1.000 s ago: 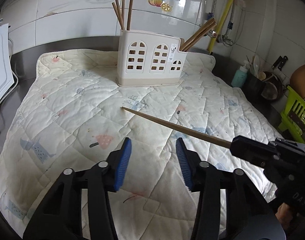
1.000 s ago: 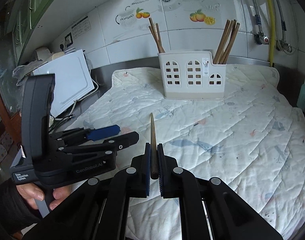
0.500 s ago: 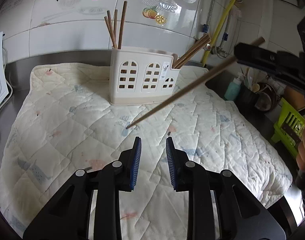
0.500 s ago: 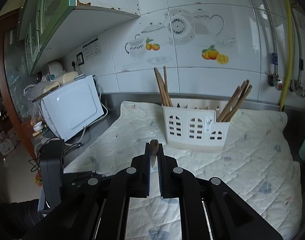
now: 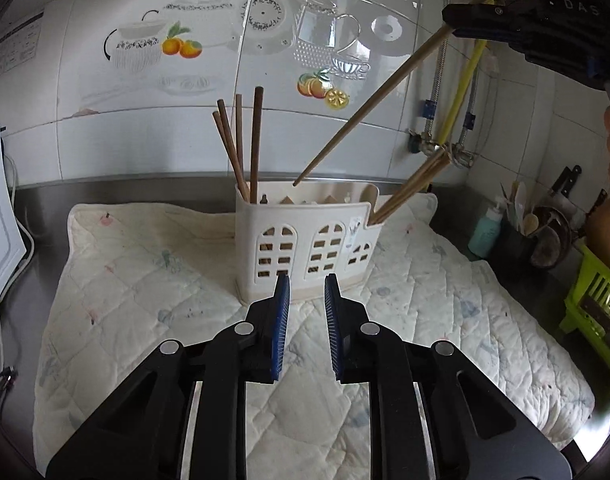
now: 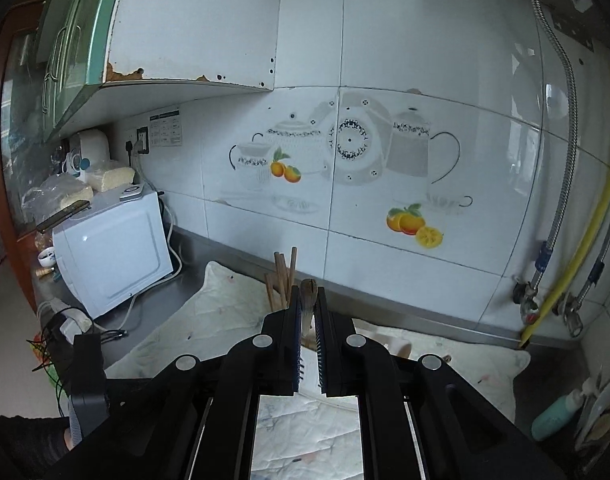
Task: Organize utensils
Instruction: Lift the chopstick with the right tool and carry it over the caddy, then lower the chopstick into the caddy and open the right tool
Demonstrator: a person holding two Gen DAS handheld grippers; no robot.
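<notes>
A white utensil holder with arched windows stands on a quilted mat. Several brown chopsticks stand in its left compartment and several lean out of its right one. My right gripper is shut on a long chopstick high at the upper right; the chopstick slants down with its tip just above the holder's rim. In the right wrist view the gripper pinches the chopstick's thick end. My left gripper is open and empty in front of the holder.
A white microwave stands left of the mat. At the right are a teal bottle, a dark utensil pot and a green rack. A tiled wall and pipes are close behind the holder.
My right gripper has risen and tilted the chopstick steeply, bringing its tip from above the mat to over the holder. My left gripper has moved closer to the holder and stayed open.
</notes>
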